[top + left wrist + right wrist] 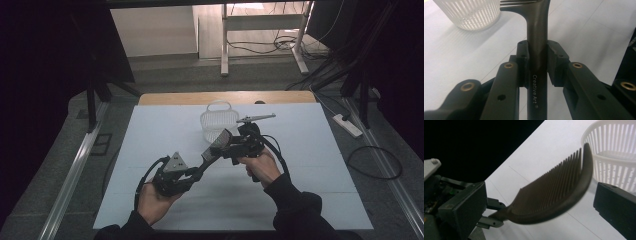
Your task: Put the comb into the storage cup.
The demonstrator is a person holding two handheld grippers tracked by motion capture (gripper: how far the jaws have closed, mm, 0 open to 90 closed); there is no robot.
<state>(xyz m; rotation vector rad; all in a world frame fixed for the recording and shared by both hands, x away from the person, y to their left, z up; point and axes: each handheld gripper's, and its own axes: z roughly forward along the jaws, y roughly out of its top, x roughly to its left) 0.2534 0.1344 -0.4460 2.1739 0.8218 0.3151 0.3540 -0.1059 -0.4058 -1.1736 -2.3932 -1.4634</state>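
Note:
A dark comb [216, 146] with a long handle hangs above the white table, pointing toward the basket. My left gripper [199, 171] is shut on its handle [537, 30], which runs up between the two pads [522, 53]. The toothed head [559, 185] lies between the wide-apart jaws of my right gripper [539, 206], touching neither fingertip [615, 205]. In the high view the right gripper [231, 145] comes in from the right at the comb's head. The left gripper's jaw tips [491, 216] show at the comb's handle end.
A white slatted plastic basket [219, 122] stands just behind the comb at the table's middle back, also close in both gripper views [471, 15] [616, 152]. The white table cover [310, 160] ends at a wooden strip [175, 98] at the back.

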